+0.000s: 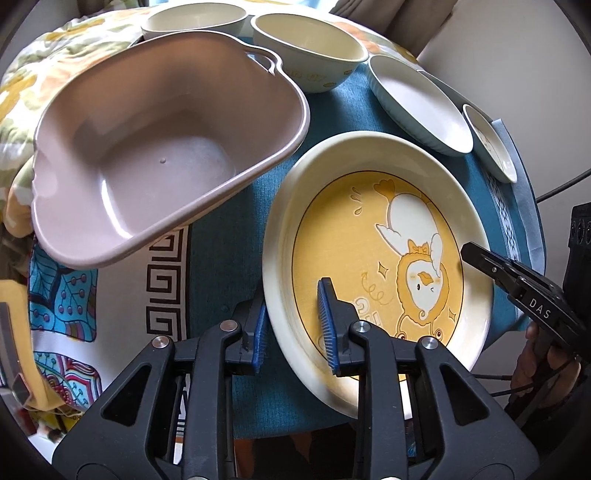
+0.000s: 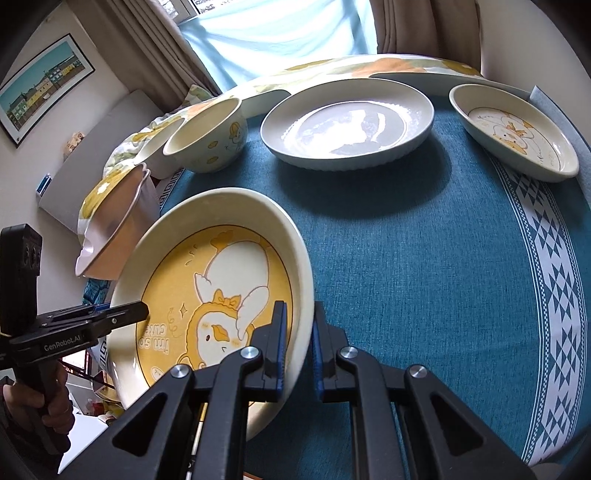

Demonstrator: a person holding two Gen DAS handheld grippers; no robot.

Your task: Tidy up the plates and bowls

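Note:
A cream plate with a yellow cartoon duck (image 1: 369, 240) (image 2: 221, 258) sits low over the blue cloth, held from both sides. My left gripper (image 1: 293, 328) (image 2: 125, 312) straddles its near rim, one blue pad outside and one over the yellow face. The pads stand slightly off the rim and do not press on it. My right gripper (image 2: 299, 343) (image 1: 474, 254) is shut on the opposite rim, which is pinched between its pads. I cannot tell whether the plate rests on the cloth. A pinkish-grey plastic basin (image 1: 147, 166) (image 2: 122, 221) stands empty just left of the plate.
Two cream bowls (image 1: 306, 48) (image 1: 192, 18) stand behind the basin, one also seen as a duck-printed bowl (image 2: 207, 133). A white ribbed plate (image 2: 347, 122) (image 1: 417, 107) and a small duck dish (image 2: 517, 136) (image 1: 491, 144) lie at the back. Blue tablecloth (image 2: 406, 258) spreads to the right.

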